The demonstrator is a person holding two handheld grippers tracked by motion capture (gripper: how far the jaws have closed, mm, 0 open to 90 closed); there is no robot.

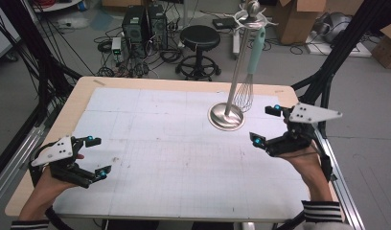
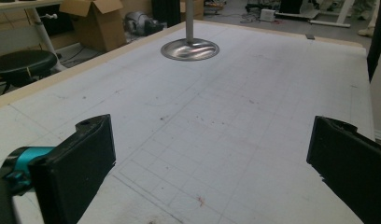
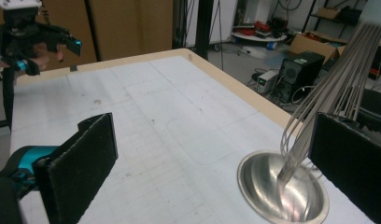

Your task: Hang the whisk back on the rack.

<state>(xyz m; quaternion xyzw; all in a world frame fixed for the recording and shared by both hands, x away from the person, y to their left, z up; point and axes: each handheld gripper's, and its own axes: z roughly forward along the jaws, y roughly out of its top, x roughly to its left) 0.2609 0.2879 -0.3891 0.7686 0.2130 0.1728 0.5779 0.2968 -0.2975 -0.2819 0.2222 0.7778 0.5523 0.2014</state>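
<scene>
High view showed both hand-held grippers gaping empty — right hand-held gripper (image 1: 269, 125) beside the whisk (image 1: 245, 93) should likely approach its handle squarely.

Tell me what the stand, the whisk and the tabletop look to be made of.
Stand: polished metal, probably steel; its round base mirrors the room.
Whisk: thin bright metal wires; the pale teal handle looks matte, perhaps plastic or silicone.
Table: light wood-look edge, topped by a white gridded mat, scuffed and stained; material unclear.
</scene>
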